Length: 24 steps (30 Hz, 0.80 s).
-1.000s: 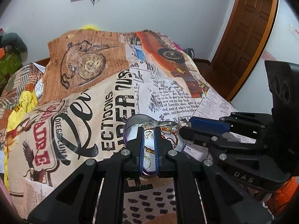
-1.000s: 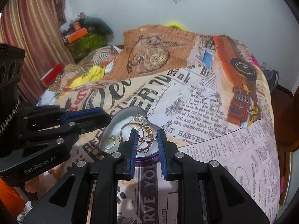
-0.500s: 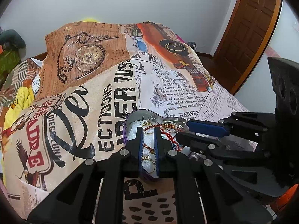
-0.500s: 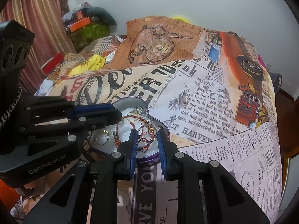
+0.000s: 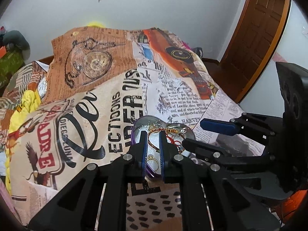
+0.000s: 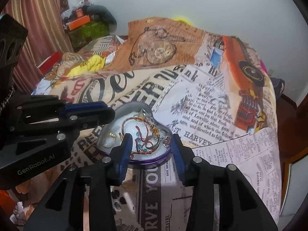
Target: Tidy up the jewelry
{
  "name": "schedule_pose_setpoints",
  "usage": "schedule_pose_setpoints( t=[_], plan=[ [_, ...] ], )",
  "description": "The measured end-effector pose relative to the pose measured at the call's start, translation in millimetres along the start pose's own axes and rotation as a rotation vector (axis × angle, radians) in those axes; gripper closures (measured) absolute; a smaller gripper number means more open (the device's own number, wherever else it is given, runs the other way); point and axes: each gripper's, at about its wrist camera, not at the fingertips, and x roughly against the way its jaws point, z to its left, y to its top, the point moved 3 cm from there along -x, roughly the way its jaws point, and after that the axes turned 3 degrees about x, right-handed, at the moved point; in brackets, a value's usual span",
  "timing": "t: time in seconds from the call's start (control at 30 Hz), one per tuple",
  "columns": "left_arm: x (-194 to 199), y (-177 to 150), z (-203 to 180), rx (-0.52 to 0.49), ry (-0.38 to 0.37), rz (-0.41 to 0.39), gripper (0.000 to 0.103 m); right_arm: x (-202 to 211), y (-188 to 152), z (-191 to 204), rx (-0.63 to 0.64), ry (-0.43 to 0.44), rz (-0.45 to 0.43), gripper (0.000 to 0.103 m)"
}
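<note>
Bedroom scene: white walls, brown door (image 5: 256, 32) at right, bed covered by a newspaper-print bedspread (image 5: 119, 104). Purple heart-shaped tin (image 6: 152, 160) sits on the bedspread near the front edge, lined with white padding.

Contents: gold ring (image 6: 107, 141) off to one side, red cord bracelet (image 6: 142, 134) tangled with thin gold chains (image 6: 154, 129) and a few more rings in the middle.

Left gripper (image 5: 153, 146): jaws set narrow, straddling the tin's near rim over the gold ring; small gap visible, nothing pinched that I can see. Right gripper (image 6: 152, 144): jaws spread wide, tips at the tin's near rim, holding nothing.

Handling notes, judgement only:
- Tin looks like thin metal, light, and sits on soft bedding, so it'll likely skid or tip if pushed. Brace it by the rim wall with one gripper.
- Rings are small, hard and slick. Pinch across the band, not the top.
- Cord bracelet is limp; lifting it will probably drag the chains along.
- Chains are fine and snag-prone. Take one loose end, lift slowly.
- Padding gives, so pressing down to pinch should be OK.
</note>
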Motion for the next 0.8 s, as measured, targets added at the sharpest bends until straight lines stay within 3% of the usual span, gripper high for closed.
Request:
schedule_pose_setpoints(
  t=[0.2, 0.37, 0.73, 0.8],
  plan=[
    [40.0, 8.6, -7.5, -0.007, 0.008, -0.076, 0.087, 36.3, 10.5, 4.1, -0.008, -0.030, -0.076, 0.065],
    [91.7, 14.8, -19.1, -0.020, 0.021, -0.189, 0.087, 82.7, 19.2, 8.3, -0.021, -0.064, -0.180, 0.065],
    [225.9, 4.7, -54.0, -0.044, 0.090, -0.522, 0.087, 238.7, 14.3, 42.6, -0.056, -0.146, -0.586, 0.065],
    [245.5, -2.2, -59.4, -0.047, 0.100, -0.578, 0.081, 259.9, 7.5, 51.1, -0.059, -0.172, -0.651, 0.059]
  ],
)
